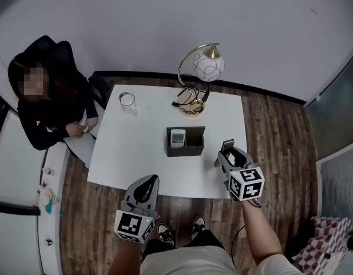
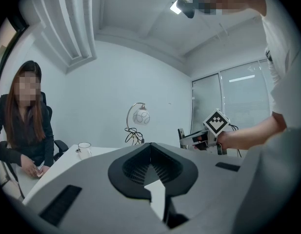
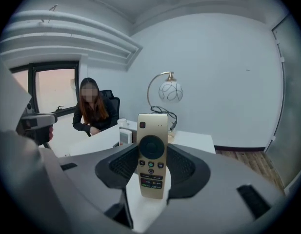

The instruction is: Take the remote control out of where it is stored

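Observation:
A slim gold remote control [image 3: 152,155] stands upright between the jaws of my right gripper [image 3: 152,147], which is shut on its lower half. In the head view this remote [image 1: 227,146] is held up just right of the dark storage box [image 1: 186,152] on the white table [image 1: 136,153], with my right gripper [image 1: 226,155] behind it. A white remote [image 1: 177,137] stands in the box's left compartment and also shows past the gold one [image 3: 125,136]. My left gripper [image 1: 145,182] hovers at the table's front edge, its jaws [image 2: 150,145] shut and holding nothing.
A brass arc lamp with a round glass shade [image 1: 200,73] and a tangle of cable [image 1: 190,96] stand at the table's back. A glass mug [image 1: 127,100] sits at the back left corner. A person [image 1: 50,96] sits at the table's left side.

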Tool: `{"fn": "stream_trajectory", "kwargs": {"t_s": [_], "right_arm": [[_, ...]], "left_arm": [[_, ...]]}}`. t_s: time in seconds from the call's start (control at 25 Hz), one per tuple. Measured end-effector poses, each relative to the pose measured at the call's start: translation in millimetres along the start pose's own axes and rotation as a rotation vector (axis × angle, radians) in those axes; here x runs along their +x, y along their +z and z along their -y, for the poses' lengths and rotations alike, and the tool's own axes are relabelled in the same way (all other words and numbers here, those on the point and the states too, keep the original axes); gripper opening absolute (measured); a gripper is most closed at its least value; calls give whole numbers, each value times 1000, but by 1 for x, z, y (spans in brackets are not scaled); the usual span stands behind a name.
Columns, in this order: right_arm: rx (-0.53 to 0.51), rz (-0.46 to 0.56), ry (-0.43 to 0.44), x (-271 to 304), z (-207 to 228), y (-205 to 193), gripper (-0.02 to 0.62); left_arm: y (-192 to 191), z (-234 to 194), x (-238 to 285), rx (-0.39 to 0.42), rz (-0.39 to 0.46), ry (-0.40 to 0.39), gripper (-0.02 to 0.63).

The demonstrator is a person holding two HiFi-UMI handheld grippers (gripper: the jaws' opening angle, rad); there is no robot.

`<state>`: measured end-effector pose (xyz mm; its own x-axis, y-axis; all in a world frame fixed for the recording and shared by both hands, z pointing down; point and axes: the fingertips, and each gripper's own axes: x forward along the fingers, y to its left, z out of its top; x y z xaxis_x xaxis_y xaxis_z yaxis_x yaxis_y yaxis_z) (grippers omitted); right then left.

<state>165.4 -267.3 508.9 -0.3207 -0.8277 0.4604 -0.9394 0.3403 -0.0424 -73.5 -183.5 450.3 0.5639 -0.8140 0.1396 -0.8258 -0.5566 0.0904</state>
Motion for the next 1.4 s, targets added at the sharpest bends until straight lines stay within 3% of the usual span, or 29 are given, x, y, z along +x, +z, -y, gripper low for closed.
{"fn": "stream_trajectory", "kwargs": {"t_s": [0.32,0.72,1.04,1.4], "right_arm": [[25,-385,76,17,14,-89,186],[-86,-662,109,42,20,-141,186],[-149,-794,133,70,15,-173,184],[-213,-846,131,82,13,-192,186]], "left_arm": [[-4,10,2,-4,-4,-9,9],[-9,3,0,-10,-15,13,9],[-10,-1,4,-13,-25,27,9],[-13,-10,5,-22,-31,44,9]]}}
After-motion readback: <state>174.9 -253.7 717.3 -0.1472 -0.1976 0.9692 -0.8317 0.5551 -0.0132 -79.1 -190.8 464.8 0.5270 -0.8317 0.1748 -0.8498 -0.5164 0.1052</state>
